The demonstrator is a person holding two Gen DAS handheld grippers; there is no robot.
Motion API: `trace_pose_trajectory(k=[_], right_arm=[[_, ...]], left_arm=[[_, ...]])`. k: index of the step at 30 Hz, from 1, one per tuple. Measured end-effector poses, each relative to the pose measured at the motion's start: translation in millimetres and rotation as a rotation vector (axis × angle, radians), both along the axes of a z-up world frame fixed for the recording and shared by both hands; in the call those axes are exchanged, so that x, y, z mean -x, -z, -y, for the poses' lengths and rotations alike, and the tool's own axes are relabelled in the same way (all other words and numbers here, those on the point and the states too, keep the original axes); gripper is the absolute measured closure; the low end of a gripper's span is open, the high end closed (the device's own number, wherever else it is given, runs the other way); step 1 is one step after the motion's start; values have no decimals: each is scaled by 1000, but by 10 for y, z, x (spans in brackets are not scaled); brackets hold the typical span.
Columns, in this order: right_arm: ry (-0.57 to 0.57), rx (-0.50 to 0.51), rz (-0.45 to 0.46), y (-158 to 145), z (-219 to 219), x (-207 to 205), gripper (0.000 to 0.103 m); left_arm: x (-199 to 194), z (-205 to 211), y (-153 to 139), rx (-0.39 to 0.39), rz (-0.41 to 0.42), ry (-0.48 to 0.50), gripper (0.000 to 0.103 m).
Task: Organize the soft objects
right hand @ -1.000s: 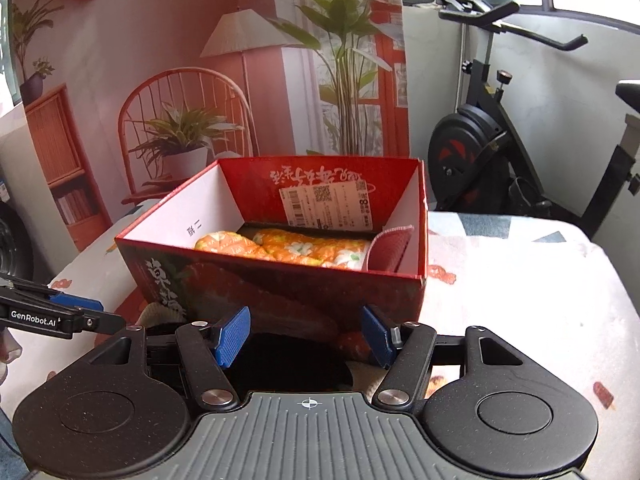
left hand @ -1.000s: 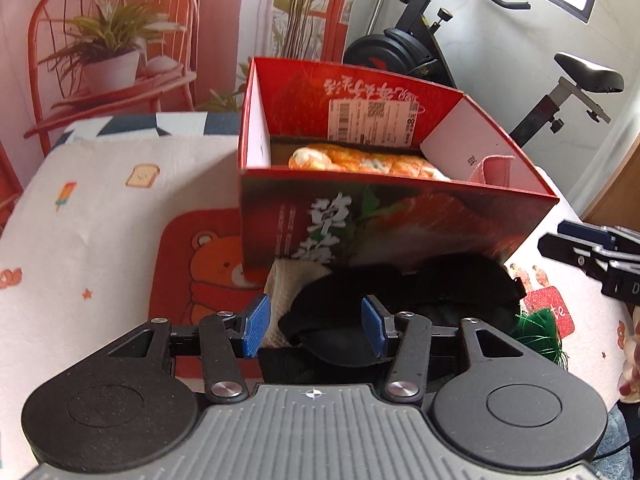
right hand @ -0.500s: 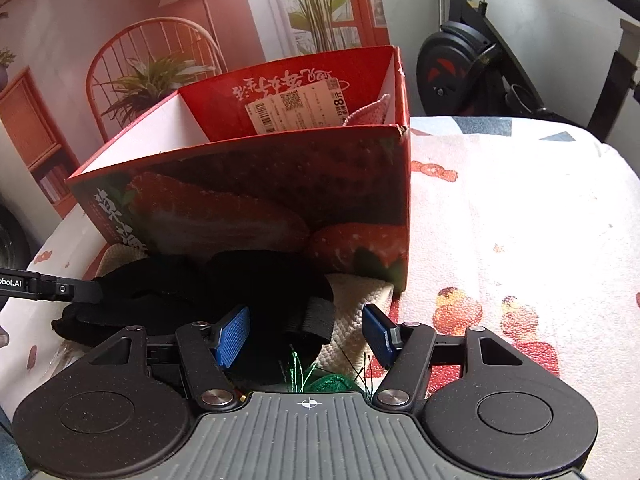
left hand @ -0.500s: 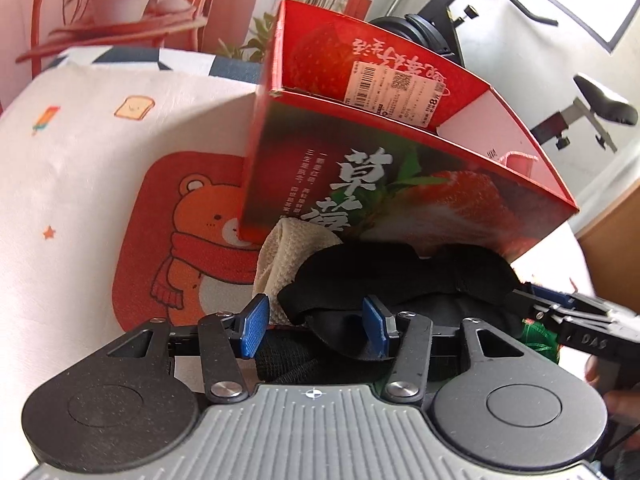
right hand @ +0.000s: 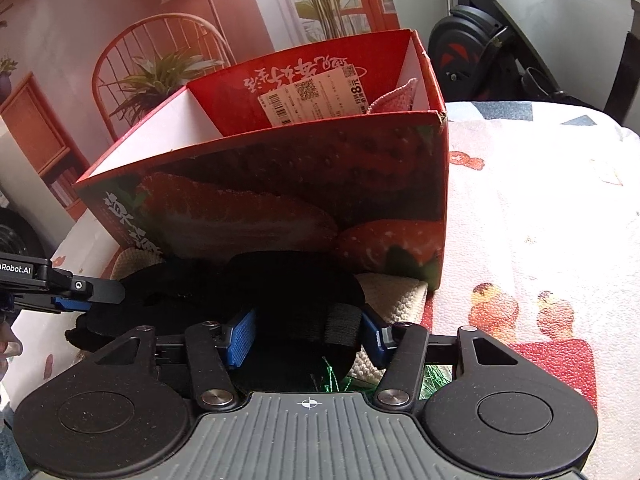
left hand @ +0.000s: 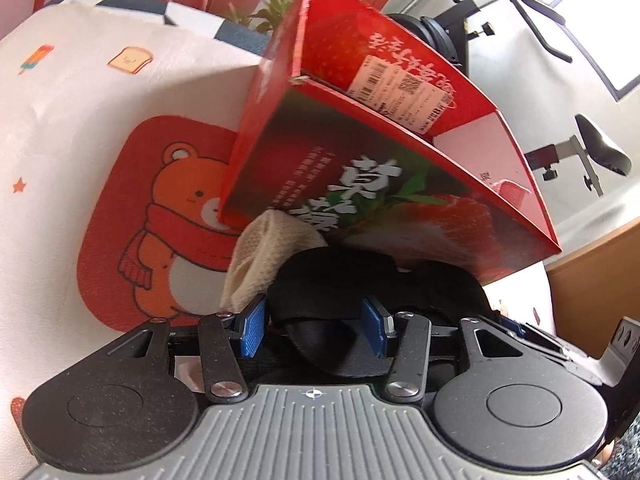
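Black fabric [left hand: 372, 280], a soft padded piece with a strap, lay on the counter [left hand: 72, 128] just in front of the red strawberry box [left hand: 320, 168], and both tools were down on it. Left tool [left hand: 316, 324] had the strap end between its blue pads, jaws closing, about half open; whether the pads pressed I could not tell. Right tool [right hand: 308, 334] straddled the other end, jaws closing too, a strap loop against its right pad. Cream knitted cloth [left hand: 260, 256] poked out beneath the black piece, touching the box's near wall. Pink cloth [right hand: 394, 96] peeked over the box rim at the right. Cartoon-print cover with an orange bear [left hand: 172, 208] dressed the counter; an exercise bike [right hand: 480, 52] stood beyond.
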State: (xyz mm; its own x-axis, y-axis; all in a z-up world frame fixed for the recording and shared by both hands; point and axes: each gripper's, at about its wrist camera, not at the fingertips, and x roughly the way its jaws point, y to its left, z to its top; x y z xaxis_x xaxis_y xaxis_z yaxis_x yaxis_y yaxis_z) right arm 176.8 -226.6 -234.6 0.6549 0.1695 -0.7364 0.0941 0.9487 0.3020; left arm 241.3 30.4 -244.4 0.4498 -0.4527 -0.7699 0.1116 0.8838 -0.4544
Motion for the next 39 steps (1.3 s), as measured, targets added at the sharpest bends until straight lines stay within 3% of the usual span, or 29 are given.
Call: trace_pose_trajectory(k=[3, 5, 7, 16, 27, 39], right_arm=[[1, 8, 12, -63, 8, 7, 69], [2, 13, 16, -121, 27, 16, 82], [2, 20, 24, -172, 45, 32, 87], [-41, 41, 103, -506, -67, 127, 92], [-52, 75, 248, -1122, -60, 228, 92], [-39, 183, 319, -1609, -83, -102, 92]], left_arm=[[40, 68, -89, -69, 39, 21, 80], [71, 84, -148, -89, 73, 29, 87], [111, 93, -231, -102, 110, 36, 90], [379, 245, -616, -196, 274, 74, 92], [689, 253, -1196, -205, 472, 64, 92], [440, 421, -1606, -233, 585, 30, 92]])
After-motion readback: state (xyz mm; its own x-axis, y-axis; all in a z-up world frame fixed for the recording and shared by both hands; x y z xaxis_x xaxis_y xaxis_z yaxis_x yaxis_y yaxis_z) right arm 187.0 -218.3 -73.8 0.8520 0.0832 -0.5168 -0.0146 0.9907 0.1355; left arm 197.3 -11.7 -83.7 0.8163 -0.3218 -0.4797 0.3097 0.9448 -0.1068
